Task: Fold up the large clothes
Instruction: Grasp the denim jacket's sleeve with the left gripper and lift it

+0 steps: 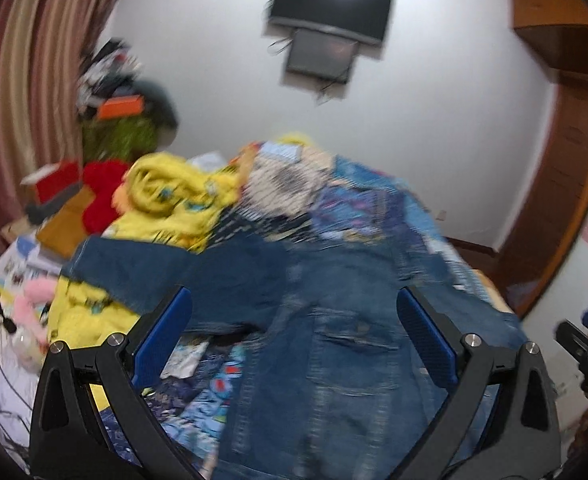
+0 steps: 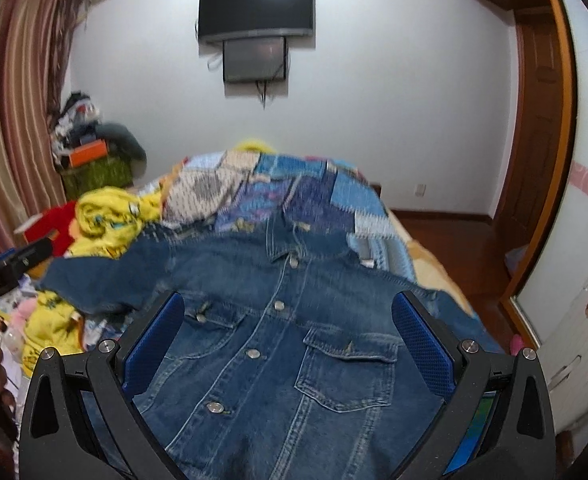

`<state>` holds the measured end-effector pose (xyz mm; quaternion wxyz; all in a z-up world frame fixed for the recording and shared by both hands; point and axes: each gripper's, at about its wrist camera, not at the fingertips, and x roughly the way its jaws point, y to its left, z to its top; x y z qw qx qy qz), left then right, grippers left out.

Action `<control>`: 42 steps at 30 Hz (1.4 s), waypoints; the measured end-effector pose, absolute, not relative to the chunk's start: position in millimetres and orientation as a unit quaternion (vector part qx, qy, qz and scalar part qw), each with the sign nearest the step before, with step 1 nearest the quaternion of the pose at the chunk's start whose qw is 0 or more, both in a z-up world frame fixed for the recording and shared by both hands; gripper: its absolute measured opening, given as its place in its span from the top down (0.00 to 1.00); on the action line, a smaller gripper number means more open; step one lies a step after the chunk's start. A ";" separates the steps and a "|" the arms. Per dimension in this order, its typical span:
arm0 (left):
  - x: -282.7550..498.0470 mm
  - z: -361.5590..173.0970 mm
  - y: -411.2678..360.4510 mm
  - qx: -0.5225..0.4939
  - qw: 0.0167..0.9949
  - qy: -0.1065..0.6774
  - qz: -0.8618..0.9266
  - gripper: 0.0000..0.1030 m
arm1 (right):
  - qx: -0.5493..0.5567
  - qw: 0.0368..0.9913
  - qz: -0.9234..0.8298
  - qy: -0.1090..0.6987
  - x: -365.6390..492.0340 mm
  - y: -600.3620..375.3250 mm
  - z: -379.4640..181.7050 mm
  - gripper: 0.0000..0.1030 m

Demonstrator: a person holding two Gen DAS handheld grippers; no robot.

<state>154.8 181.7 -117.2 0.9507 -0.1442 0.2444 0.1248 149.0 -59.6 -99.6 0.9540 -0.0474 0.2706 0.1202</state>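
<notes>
A blue denim jacket (image 2: 286,336) lies spread front-up on the bed, buttoned, collar away from me, one sleeve stretched out to the left. It also shows blurred in the left wrist view (image 1: 325,344). My left gripper (image 1: 294,304) is open above the jacket's left half, holding nothing. My right gripper (image 2: 288,308) is open above the jacket's chest, holding nothing. The right gripper's body shows at the right edge of the left wrist view (image 1: 585,344); the left gripper's body shows at the left edge of the right wrist view (image 2: 10,268).
A yellow garment (image 2: 106,216) and a patchwork quilt (image 2: 294,192) lie on the bed behind the jacket. Boxes, a red toy (image 1: 102,192) and clutter stand left. A TV (image 2: 256,8) hangs on the far wall. A wooden door (image 2: 533,120) is right.
</notes>
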 end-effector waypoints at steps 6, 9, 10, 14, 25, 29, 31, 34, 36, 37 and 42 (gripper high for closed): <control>172.9 -171.7 270.5 -0.203 0.923 0.280 0.170 0.00 | -0.065 0.938 0.104 0.325 181.5 -48.1 -131.2 0.00; 181.0 -198.1 313.6 -0.226 0.906 0.305 0.187 0.00 | -0.073 0.930 0.094 0.347 196.0 -46.3 -143.6 0.00; 183.0 -205.4 325.8 -0.230 0.903 0.310 0.189 0.00 | -0.074 0.929 0.091 0.350 201.9 -44.9 -147.5 0.00; 197.0 -240.7 377.1 -0.260 0.883 0.342 0.191 0.00 | -0.089 0.922 0.079 0.368 221.7 -39.2 -160.5 0.00; 219.0 -302.6 459.9 -0.405 0.826 0.357 0.164 0.32 | -0.102 0.906 0.087 0.402 247.1 -29.5 -175.4 0.00; 236.2 -312.2 466.2 -0.397 0.818 0.371 0.186 0.56 | -0.095 0.906 0.087 0.404 248.4 -30.1 -175.3 0.00; 242.5 -311.0 464.5 -0.386 0.818 0.378 0.195 0.63 | -0.092 0.908 0.086 0.400 247.9 -31.0 -173.1 0.00; 250.6 -293.3 448.2 -0.313 0.839 0.388 0.218 0.69 | -0.091 0.911 0.087 0.393 245.7 -32.9 -168.8 0.00; 255.9 -278.3 435.4 -0.268 0.851 0.391 0.225 0.77 | -0.091 0.914 0.086 0.386 244.7 -34.5 -164.8 0.00; 257.3 -270.0 431.3 -0.252 0.856 0.389 0.229 0.79 | -0.090 0.916 0.085 0.383 244.2 -35.6 -162.9 0.00; 264.8 -208.8 408.4 -0.206 0.886 0.346 0.229 0.90 | -0.076 0.923 0.087 0.367 241.9 -46.7 -152.3 0.00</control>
